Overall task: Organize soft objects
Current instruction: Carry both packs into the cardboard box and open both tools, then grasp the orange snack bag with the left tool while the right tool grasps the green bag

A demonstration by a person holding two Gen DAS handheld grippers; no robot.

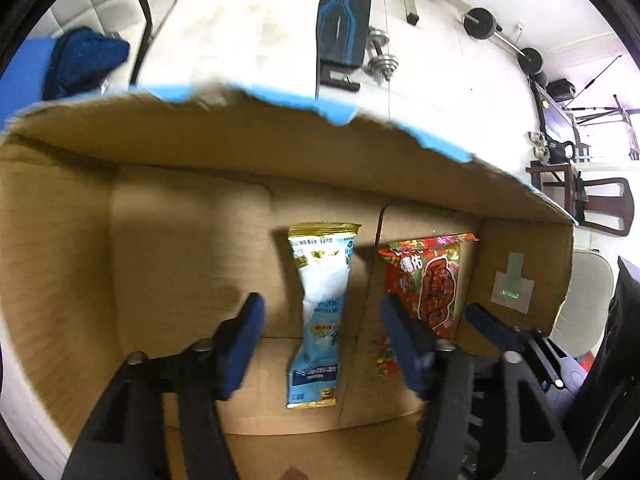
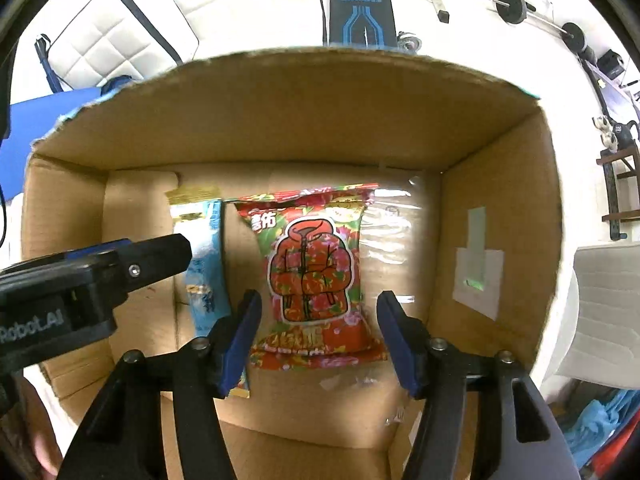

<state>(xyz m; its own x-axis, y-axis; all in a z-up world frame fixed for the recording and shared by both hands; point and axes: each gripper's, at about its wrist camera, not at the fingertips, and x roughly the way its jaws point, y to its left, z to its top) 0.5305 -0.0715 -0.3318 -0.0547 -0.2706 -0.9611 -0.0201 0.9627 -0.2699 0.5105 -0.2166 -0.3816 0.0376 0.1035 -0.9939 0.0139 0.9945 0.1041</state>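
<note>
A cardboard box (image 1: 160,240) (image 2: 300,120) lies open below both grippers. On its floor lie a light-blue and gold packet (image 1: 320,312) (image 2: 204,264) and a red packet with a jacket picture (image 1: 432,284) (image 2: 316,272), side by side. My left gripper (image 1: 322,340) is open and empty, its fingers either side of the blue packet and above it. My right gripper (image 2: 318,340) is open and empty, fingers either side of the red packet. The left gripper's body (image 2: 80,276) shows at the left of the right wrist view.
A blue cloth (image 1: 84,60) lies beyond the box's far-left rim. A white quilted cushion (image 2: 120,48), a weight bench (image 2: 362,4) and barbells (image 2: 540,16) stand behind the box. A wooden chair (image 1: 600,204) is at the right.
</note>
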